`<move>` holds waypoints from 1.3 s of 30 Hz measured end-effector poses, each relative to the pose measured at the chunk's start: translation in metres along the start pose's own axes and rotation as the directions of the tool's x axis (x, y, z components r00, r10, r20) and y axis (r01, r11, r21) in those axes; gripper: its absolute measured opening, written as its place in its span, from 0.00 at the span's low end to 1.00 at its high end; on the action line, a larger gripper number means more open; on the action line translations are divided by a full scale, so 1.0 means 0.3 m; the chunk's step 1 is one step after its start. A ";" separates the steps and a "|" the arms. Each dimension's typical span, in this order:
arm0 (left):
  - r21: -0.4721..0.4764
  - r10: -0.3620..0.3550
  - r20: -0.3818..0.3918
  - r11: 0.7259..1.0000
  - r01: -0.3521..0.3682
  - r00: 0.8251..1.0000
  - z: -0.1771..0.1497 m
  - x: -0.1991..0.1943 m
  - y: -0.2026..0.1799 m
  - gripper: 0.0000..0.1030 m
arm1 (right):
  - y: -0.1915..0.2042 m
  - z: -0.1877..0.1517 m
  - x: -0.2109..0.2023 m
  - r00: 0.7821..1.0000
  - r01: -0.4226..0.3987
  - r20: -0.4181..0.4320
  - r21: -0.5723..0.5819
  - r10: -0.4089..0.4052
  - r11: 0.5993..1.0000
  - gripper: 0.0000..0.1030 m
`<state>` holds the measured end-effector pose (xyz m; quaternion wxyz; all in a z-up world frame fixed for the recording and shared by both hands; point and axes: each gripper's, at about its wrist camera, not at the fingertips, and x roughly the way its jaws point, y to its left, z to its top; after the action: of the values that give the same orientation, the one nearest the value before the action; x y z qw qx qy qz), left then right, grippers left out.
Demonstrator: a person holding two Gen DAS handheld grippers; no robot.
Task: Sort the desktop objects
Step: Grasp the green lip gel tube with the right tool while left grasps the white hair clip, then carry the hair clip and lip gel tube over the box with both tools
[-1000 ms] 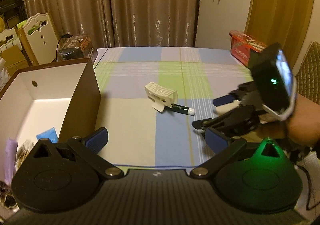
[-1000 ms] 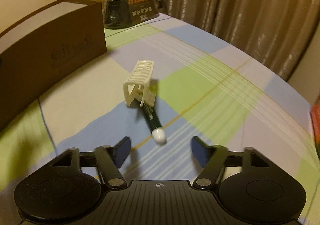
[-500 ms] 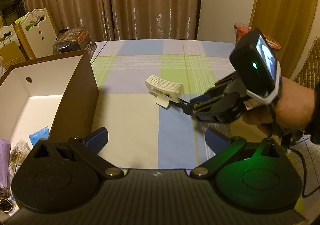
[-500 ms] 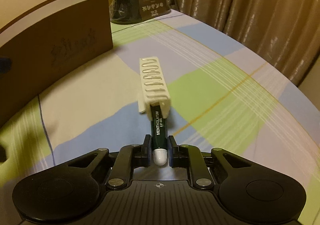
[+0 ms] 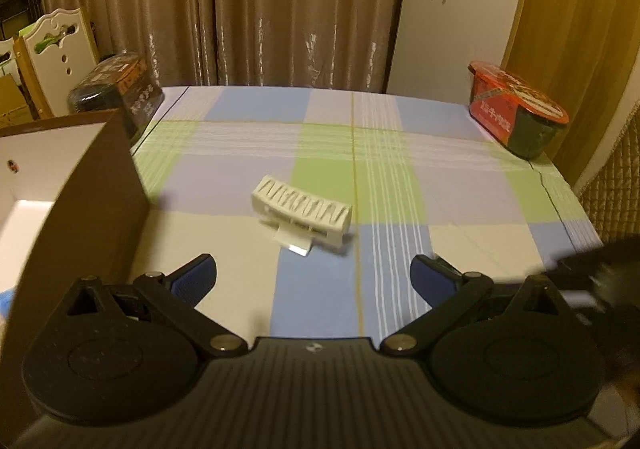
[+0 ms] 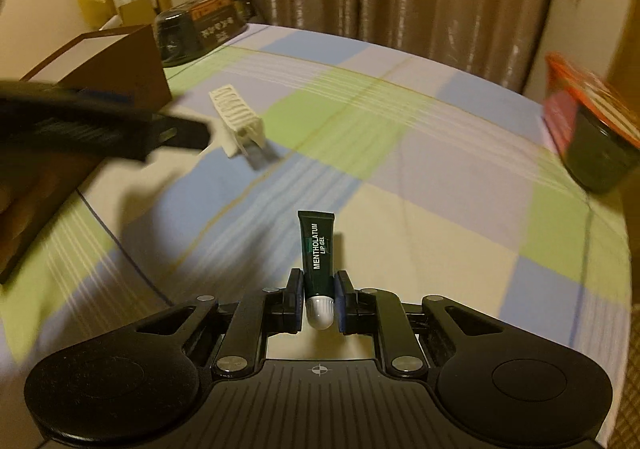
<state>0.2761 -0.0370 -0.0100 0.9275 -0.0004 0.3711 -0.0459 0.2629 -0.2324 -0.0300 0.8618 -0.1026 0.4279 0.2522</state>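
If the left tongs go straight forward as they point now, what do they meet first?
Most likely the white hair clip, which lies on the checked tablecloth nearly centred ahead of the open left tongs. Nothing else shows between them, though depth is hard to judge in this fisheye view.

"MENTHOLATUM LIP GEL", green tube [image 6: 316, 253]

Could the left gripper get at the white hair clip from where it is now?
Probably yes: the left gripper is open, the white hair clip lies just ahead on bare tablecloth, with nothing between.
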 end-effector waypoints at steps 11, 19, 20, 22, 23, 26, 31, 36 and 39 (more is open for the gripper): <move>0.289 0.027 -0.008 0.957 -0.023 1.000 0.077 0.241 -0.006 0.99 | -0.037 -0.038 -0.024 0.999 0.035 -0.004 0.068 -0.035 0.997 0.14; 0.310 -0.036 -0.071 0.949 0.057 0.997 0.081 0.330 0.004 0.92 | -0.016 -0.049 -0.011 1.000 0.021 -0.008 0.092 -0.020 0.996 0.14; 0.309 -0.044 -0.074 0.949 0.065 0.996 0.083 0.335 0.007 0.90 | -0.015 -0.050 -0.011 1.000 0.021 -0.009 0.092 -0.020 0.996 0.14; 0.308 -0.049 -0.079 0.949 0.071 0.996 0.084 0.337 0.009 0.85 | -0.014 -0.052 -0.012 1.000 0.021 -0.012 0.093 -0.020 0.995 0.14; 0.305 -0.050 -0.082 0.950 0.073 0.995 0.083 0.334 0.010 0.85 | -0.015 -0.051 -0.012 1.000 0.022 -0.013 0.093 -0.021 0.995 0.14; 0.294 -0.051 -0.094 0.953 0.077 0.994 0.067 0.310 0.006 0.85 | -0.015 -0.048 -0.016 1.000 0.023 -0.013 0.095 -0.022 0.995 0.14; 0.258 -0.056 -0.114 0.962 0.084 0.992 0.026 0.243 -0.006 0.85 | -0.001 -0.047 -0.040 1.000 0.021 0.000 0.091 -0.021 0.996 0.14; 0.225 -0.068 -0.128 0.970 0.095 0.989 -0.040 0.153 -0.023 0.85 | 0.021 -0.061 -0.076 1.000 0.019 0.006 0.088 -0.020 0.996 0.14; 0.221 -0.076 -0.132 0.970 0.104 0.988 -0.080 0.099 -0.037 0.85 | 0.037 -0.073 -0.098 1.000 0.019 0.007 0.086 -0.019 0.996 0.14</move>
<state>0.2800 -0.0497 -0.0475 0.8938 0.0918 0.4193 -0.1301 0.2272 -0.2418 -0.0196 0.8694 -0.0686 0.4340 0.2259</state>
